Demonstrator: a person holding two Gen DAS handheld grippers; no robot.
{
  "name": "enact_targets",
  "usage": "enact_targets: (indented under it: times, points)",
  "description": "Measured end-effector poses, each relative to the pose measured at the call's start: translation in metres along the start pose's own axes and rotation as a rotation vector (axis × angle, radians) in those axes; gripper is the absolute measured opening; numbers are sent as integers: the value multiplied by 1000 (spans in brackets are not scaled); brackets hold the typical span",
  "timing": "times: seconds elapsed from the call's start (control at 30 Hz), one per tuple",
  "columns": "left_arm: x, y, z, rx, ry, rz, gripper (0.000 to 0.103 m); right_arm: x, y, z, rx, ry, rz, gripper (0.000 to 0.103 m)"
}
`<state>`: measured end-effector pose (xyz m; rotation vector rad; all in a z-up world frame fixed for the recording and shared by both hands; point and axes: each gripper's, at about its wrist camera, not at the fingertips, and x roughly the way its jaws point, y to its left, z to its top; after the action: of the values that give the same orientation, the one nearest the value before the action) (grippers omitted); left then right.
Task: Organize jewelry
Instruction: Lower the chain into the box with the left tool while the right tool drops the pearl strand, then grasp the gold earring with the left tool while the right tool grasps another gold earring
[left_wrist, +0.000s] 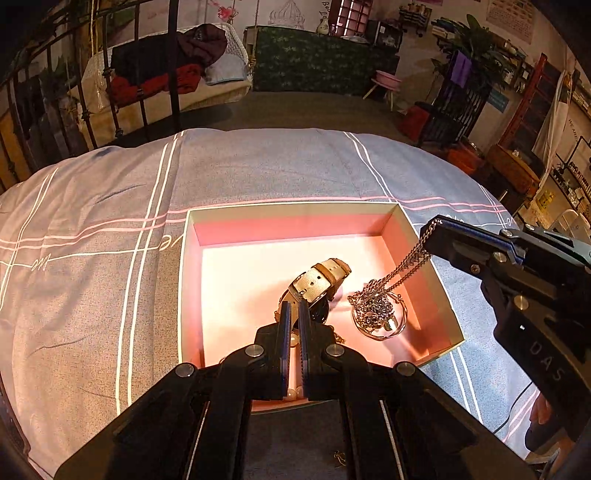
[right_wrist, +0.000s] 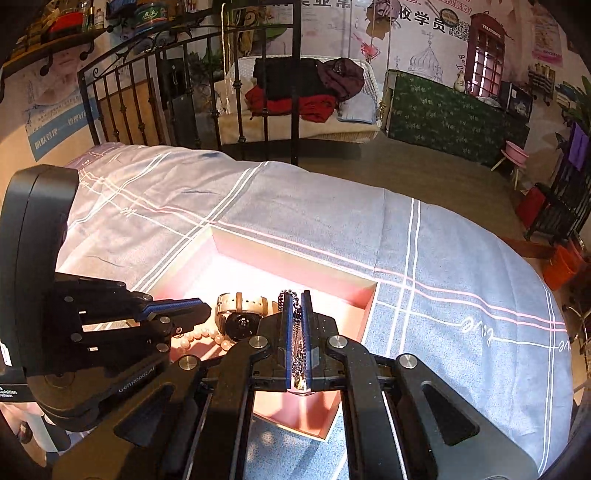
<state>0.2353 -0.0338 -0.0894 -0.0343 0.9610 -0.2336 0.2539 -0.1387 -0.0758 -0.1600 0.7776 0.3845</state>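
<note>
The left gripper (left_wrist: 294, 308) points steeply downward, its two fingers (left_wrist: 284, 325) drawn nearly together, with a strand of pearls (left_wrist: 294, 338) lying between them. Off to its right, the right gripper (right_wrist: 295, 295) angles downward too, jaws clamped on a silver chain (left_wrist: 402, 267) that hangs from its tip. A bit of the person's hand (left_wrist: 541, 408) shows behind the right gripper's body

Bedspread (left_wrist: 258, 166) is showing as woven cloth, matt, faintly creased. On it, box (left_wrist: 295, 208) is looking like smooth card, matt pink inside. Inside the box: chain (left_wrist: 373, 306) is glinting as bright metal; watch (left_wrist: 321, 280) strap is reading as pale stitched leather or fabric, its back glossy black; pearls (right_wrist: 199, 336) are shining smooth. Both grippers (left_wrist: 294, 314) (right_wrist: 295, 306) are appearing matt black plastic with metal screws.
</note>
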Motion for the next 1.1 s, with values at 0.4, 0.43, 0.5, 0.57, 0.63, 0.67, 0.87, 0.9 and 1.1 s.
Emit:
enact_targets:
  times: [0.4,0.43,0.5,0.57,0.63,0.67,0.87,0.9,1.1]
  points:
    - [-32,28,9,-137,-107,94,93,-8,-2,-11,-21,-2,-101,82]
    - [-36,28,9,-138,-119,98,94,-11,-2,-12,-14,-11,-98,82]
    - [-42,24,8,-125,-135,103,94,-18,1,-14,-11,-24,-95,82]
    - [-50,20,4,-109,-150,100,94,-25,6,-18,-12,-36,-83,82]
    - [-57,14,-2,-90,-164,93,94,-33,13,-26,-26,-42,-68,86]
    - [-62,10,-8,-78,-177,94,96,-38,17,-31,-34,-46,-67,88]
    - [-76,0,-40,-37,-200,86,96,-51,36,-60,-52,-21,-38,89]
    - [-76,0,-46,-38,-193,80,96,-52,38,-65,-53,-15,-36,89]
    - [-63,7,-87,-63,-117,54,96,-52,46,-92,-55,35,-22,89]
